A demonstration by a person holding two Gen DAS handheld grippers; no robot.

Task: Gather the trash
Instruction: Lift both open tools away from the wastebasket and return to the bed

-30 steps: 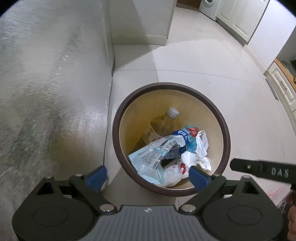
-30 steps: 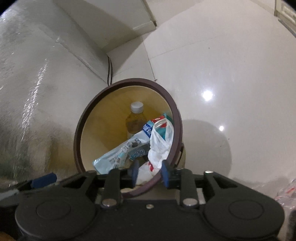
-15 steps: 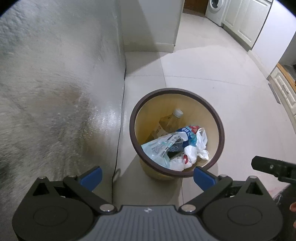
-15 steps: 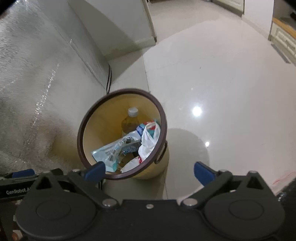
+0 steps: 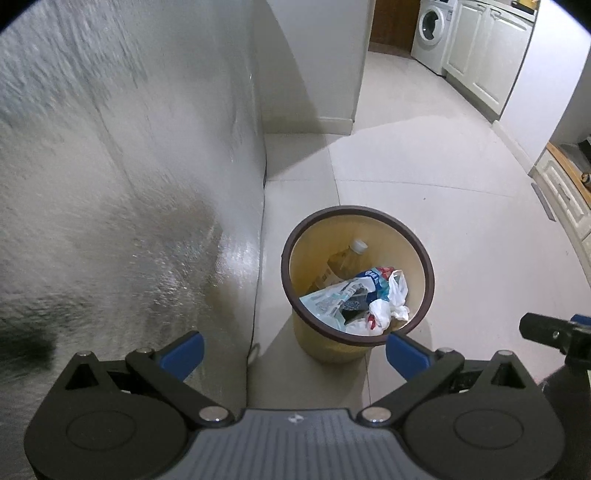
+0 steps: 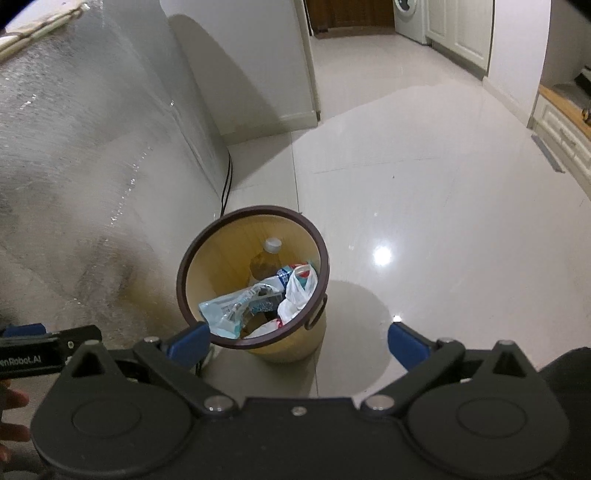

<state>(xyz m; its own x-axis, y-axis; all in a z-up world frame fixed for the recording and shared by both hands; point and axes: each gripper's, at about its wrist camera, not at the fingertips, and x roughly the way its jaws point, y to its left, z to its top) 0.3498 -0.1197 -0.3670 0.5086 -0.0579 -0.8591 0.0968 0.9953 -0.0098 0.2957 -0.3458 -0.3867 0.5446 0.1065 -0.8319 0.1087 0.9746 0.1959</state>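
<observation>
— Both sets of jaws stand spread wide with nothing between them: the left gripper (image 5: 293, 352) and the right gripper (image 6: 297, 341) each show two blue pads far apart, gripping nothing.

— And the trash?

— It sits in the trash bin (image 5: 424, 258), a round yellow tub with a dark brown rim, standing upright on the pale tiled floor (image 5: 461, 221), mouth facing up. Inside, a plastic bottle (image 5: 345, 260) leans with its long axis slanting up toward the far wall of the bin, white cap at the far end. Nearer lies a clear plastic wrapper (image 5: 327, 301), and to its right a knotted white plastic bag (image 5: 391, 301) with red print.

— Anything hard to make out?

— The blue-and-red packet (image 5: 373, 278) between bottle and bag is mostly buried; its print is unreadable. The bottle's base is hidden under the wrapper. From the right wrist view a small handle loop (image 6: 317, 314) shows on the bin's right side.

— Around it?

— Left of the bin rises a shiny silver-grey surface (image 5: 129, 184), with a dark cable (image 6: 227, 181) running down its edge. Far off stand a washing machine (image 5: 430, 35) and white cabinets (image 5: 487, 55).
</observation>
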